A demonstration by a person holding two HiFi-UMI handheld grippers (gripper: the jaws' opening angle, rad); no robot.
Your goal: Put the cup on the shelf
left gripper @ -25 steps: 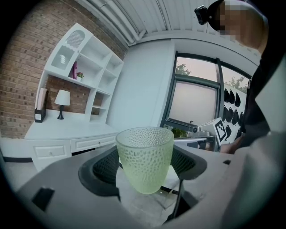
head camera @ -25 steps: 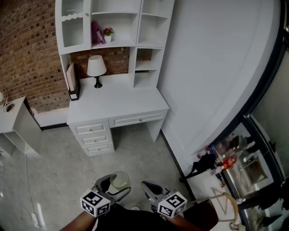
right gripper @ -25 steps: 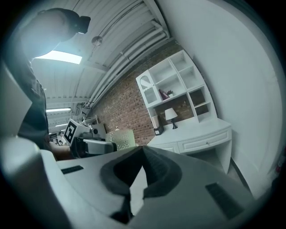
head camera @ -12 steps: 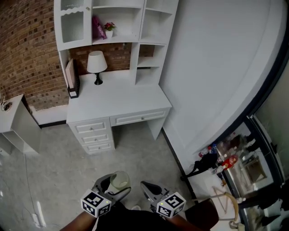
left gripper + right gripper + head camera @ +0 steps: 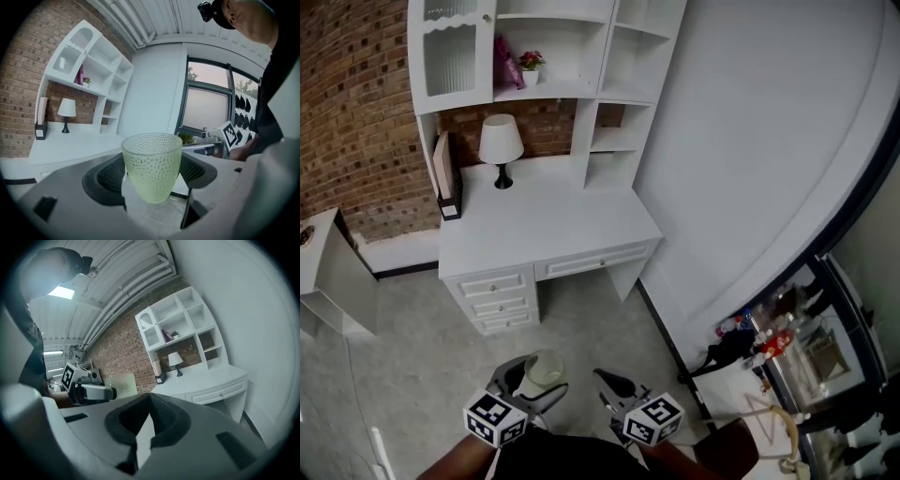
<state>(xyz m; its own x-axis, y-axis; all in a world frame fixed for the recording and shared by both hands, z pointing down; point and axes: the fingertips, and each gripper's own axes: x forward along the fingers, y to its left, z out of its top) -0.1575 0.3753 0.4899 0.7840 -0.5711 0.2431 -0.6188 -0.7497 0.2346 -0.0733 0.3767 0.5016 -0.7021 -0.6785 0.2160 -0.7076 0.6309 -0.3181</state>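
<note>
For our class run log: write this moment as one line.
left gripper: shut on green textured cup | right gripper: shut, empty | shelf unit: ahead, not reached
</note>
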